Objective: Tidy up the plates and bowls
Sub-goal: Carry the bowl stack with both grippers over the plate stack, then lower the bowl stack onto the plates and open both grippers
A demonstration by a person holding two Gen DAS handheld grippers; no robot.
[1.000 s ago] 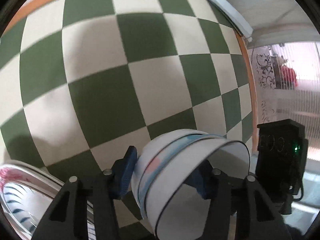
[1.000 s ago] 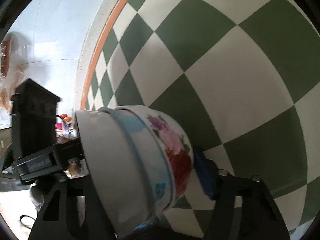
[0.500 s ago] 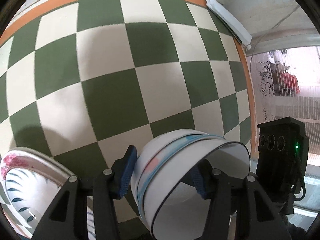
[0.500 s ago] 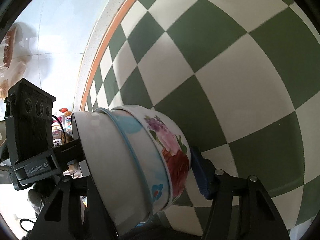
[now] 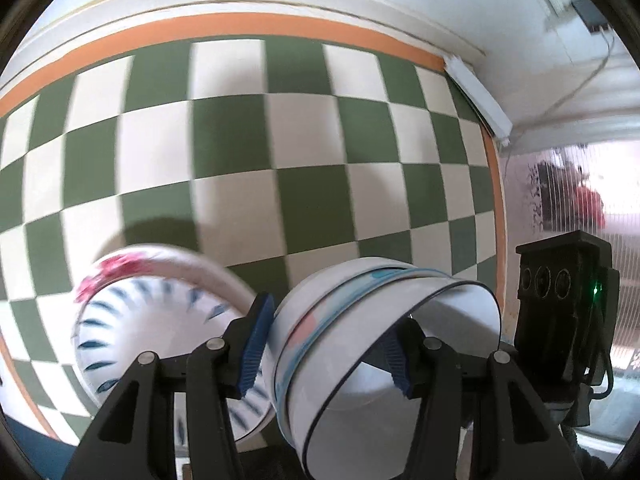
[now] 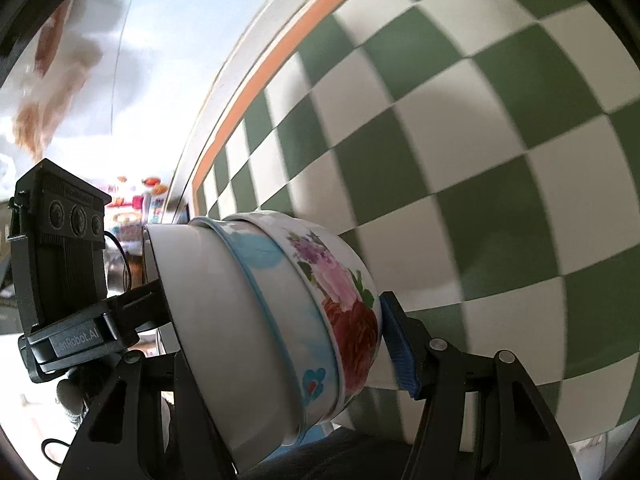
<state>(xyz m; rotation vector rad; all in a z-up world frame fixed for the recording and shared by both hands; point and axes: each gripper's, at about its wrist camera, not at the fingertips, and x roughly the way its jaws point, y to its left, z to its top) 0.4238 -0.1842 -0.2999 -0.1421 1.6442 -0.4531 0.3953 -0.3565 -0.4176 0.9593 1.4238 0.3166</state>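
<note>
A stack of nested bowls (image 5: 384, 360) hangs tilted above the green-and-white checked tablecloth (image 5: 304, 200). The innermost bowl is white with a dark rim, the middle one is blue-rimmed, and the outer one carries pink and red flowers (image 6: 344, 304). My left gripper (image 5: 326, 352) is shut on the stack's wall, one blue pad outside and one inside. My right gripper (image 6: 276, 352) is shut on the same stack (image 6: 256, 320), with one blue pad (image 6: 396, 344) against the floral bowl's base. Its other finger is hidden behind the bowls.
A dish with blue leaf strokes and red flowers (image 5: 160, 320) lies on the cloth at the lower left of the left wrist view. The cloth's orange border (image 5: 240, 24) runs under a white wall. A white strip (image 5: 480, 92) lies at the far right corner.
Both grippers have lifted and carried the bowl stack across the table. The blue-stroke dish has slid further into the left wrist view, and the cloth's far edge and wall now show.
</note>
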